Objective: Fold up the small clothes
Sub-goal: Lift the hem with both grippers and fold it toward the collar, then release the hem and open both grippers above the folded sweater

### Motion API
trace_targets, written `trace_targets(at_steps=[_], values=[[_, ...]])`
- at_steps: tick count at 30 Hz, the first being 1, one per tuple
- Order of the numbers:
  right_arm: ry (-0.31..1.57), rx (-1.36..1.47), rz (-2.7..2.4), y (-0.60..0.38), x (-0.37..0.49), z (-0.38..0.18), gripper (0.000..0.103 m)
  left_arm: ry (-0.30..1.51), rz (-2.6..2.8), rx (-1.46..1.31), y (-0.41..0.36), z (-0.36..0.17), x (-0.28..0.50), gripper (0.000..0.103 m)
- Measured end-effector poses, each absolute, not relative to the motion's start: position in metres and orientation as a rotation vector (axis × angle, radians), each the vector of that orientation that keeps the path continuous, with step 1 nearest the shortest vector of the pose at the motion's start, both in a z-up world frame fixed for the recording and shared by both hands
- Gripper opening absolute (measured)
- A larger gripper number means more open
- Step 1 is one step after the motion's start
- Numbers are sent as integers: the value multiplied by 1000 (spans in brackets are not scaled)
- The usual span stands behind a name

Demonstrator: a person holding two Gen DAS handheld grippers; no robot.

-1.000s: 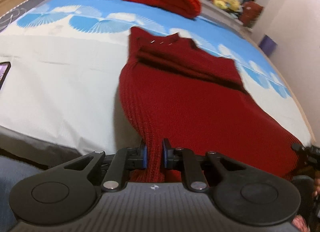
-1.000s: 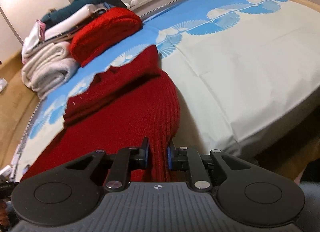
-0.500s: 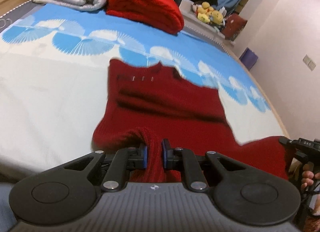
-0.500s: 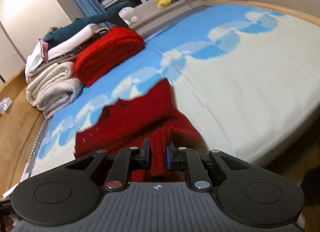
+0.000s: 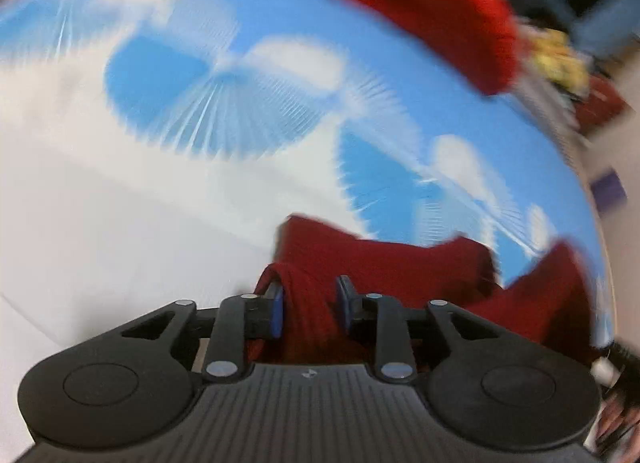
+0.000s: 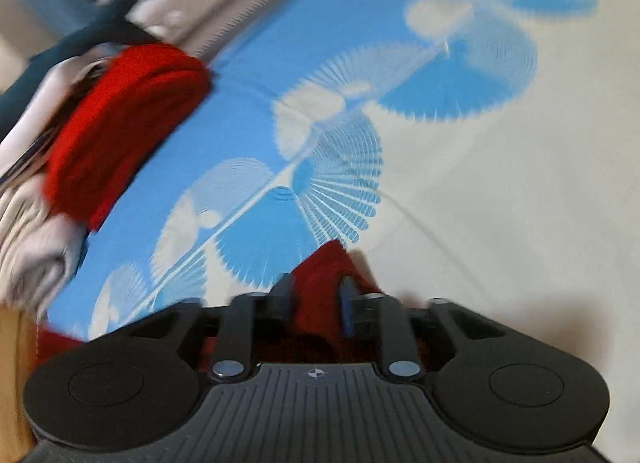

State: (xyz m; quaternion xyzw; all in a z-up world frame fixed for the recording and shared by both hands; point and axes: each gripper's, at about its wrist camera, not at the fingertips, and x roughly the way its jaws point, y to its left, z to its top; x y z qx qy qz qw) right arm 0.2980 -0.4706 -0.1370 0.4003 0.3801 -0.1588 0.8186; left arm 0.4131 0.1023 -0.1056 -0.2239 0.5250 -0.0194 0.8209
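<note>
Bedding with a blue fan pattern on a pale ground covers the bed (image 5: 120, 223) and fills most of both views; both views are blurred.

Left gripper (image 5: 308, 305): the jaws have just been opening and stand partly apart. A bunched ridge of the dark red sweater (image 5: 384, 263) runs between the blue pads (image 5: 276, 309). A narrow gap shows on at least one side of the fabric, so the pads do not appear to press on it. Beyond the jaws the sweater lies in a low heap on the bed, with a second lobe of it off to the right of the jaws.

Right gripper (image 6: 316, 297): the jaws have likewise just been opening and stand partly apart. A fold of the same sweater (image 6: 320, 287) rises between them. Blur prevents a firm reading of whether the pads touch the fabric; they appear slack. A further patch of red fabric shows to the lower left of the jaws, at the edge of the bed.

Far beyond the jaws, near the edge of the bed, lies a folded bright red garment (image 6: 128, 123). Just beside it, on the left in the right wrist view, lies a pile of pale folded cloth (image 6: 28, 247). In the left wrist view the red garment (image 5: 424, 7) sits at the upper right, well apart from the sweater.
</note>
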Motion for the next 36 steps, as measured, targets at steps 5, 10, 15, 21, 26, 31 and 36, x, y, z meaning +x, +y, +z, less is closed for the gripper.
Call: trace_targets(at_steps=[5,10,15,21,26,31,36], values=[[706,968,-408,-484,281,-160,73,1094,-77,-614,120,-111,418,61],[674,872,-368,-471,233,-149,78,901,105,-527,130,-70,395,100],[617,878,-373,-451,192,-135,80,871,68,-520,126,-46,362,103],[614,705,-394,-428,188,-144,86,869,-16,-399,90,-91,298,103],[657,463,-373,-418,217,-155,86,815,-64,-199,65,-100,307,102],[695,351,-335,-408,247,-160,86,814,-97,-136,67,-106,339,102],[760,341,-313,-401,268,-172,80,854,-132,-175,70,-114,362,68]])
